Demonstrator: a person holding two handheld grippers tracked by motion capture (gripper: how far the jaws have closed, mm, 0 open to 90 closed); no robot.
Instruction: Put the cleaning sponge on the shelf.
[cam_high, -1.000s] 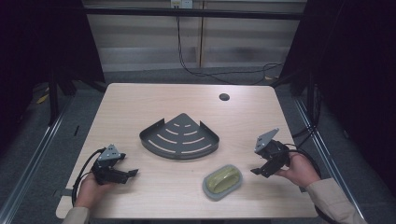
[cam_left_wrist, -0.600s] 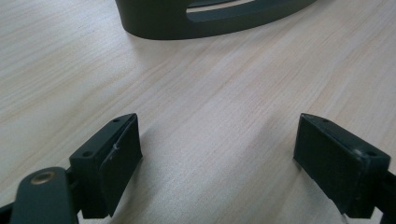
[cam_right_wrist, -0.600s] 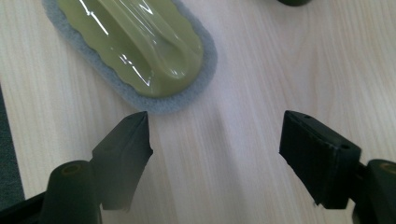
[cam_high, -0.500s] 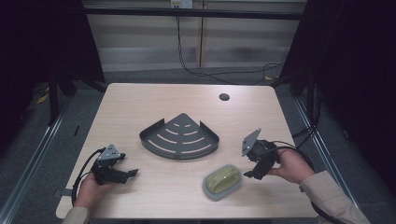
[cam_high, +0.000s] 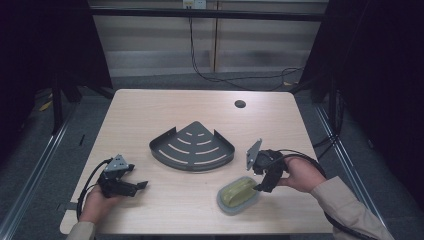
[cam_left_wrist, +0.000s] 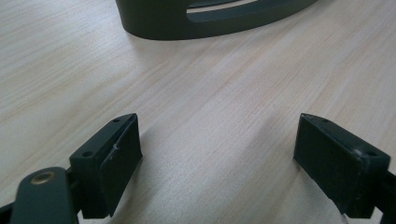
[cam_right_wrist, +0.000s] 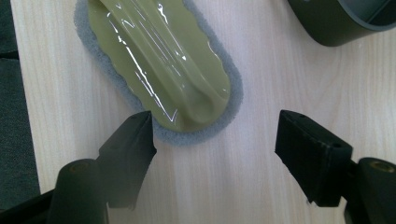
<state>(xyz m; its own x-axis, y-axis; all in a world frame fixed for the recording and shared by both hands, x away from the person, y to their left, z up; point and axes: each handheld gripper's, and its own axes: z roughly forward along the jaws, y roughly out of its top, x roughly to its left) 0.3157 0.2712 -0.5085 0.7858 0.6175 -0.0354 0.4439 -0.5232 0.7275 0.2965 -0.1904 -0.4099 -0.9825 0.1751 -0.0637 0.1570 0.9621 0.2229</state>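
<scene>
Right gripper view has the right gripper (cam_right_wrist: 212, 140) with fingers apart, the sponge brush (cam_right_wrist: 163, 60) just ahead of them. Left gripper (cam_left_wrist: 217, 154) fingers also spread, over bare desk (cam_left_wrist: 210, 93).

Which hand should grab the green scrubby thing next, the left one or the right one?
Probably the right. The right gripper hovers at the green scrubber with its jaws open around one end of it. The left gripper sits far across the table, open over bare wood near the dark corner rack.
</scene>
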